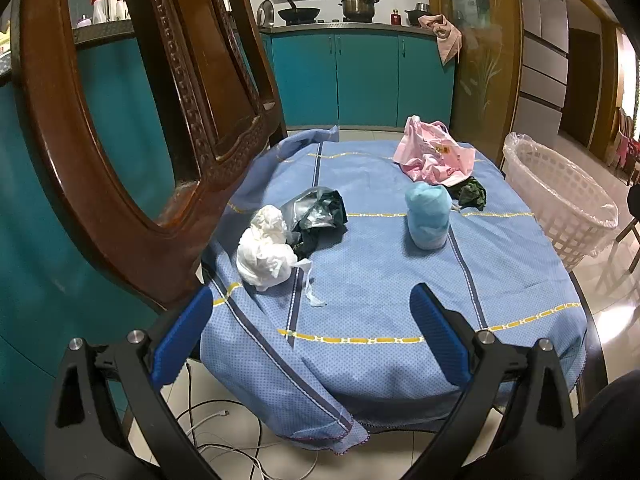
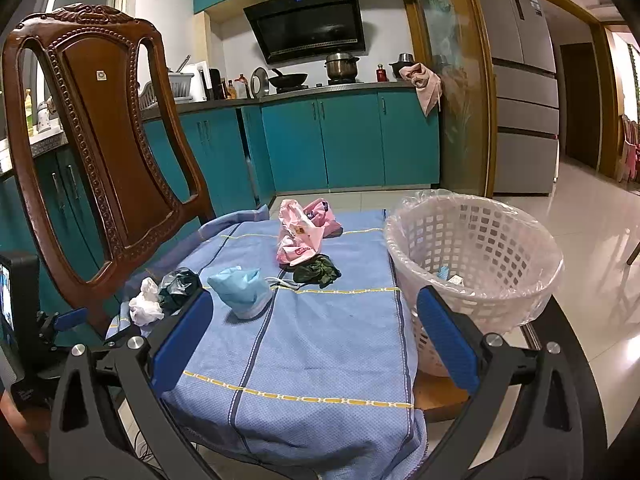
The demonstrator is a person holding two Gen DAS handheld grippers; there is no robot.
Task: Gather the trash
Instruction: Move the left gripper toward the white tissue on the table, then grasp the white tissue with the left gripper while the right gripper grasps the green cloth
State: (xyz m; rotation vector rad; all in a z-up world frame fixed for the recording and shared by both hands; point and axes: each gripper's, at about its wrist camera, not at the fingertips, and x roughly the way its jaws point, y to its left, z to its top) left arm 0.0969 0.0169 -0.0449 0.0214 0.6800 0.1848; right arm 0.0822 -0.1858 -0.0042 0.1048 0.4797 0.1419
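Observation:
Trash lies on a blue tablecloth (image 1: 360,280): a crumpled white tissue (image 1: 264,250), a dark crumpled plastic bag (image 1: 318,216), a light blue wad (image 1: 427,216), a pink plastic bag (image 1: 432,156) and a dark green scrap (image 1: 472,194). A white lattice basket (image 2: 472,256) with a clear liner stands at the table's right edge, with small scraps inside. My left gripper (image 1: 312,336) is open and empty near the front edge, short of the tissue. My right gripper (image 2: 316,344) is open and empty above the cloth, beside the basket. The same trash shows in the right wrist view: tissue (image 2: 145,307), blue wad (image 2: 240,290), pink bag (image 2: 300,236).
A carved wooden chair (image 2: 100,160) stands close at the table's left. Teal kitchen cabinets (image 2: 340,140) with a stove and pots are behind. A fridge (image 2: 524,80) is at the right. White cables (image 1: 224,432) lie on the tiled floor below.

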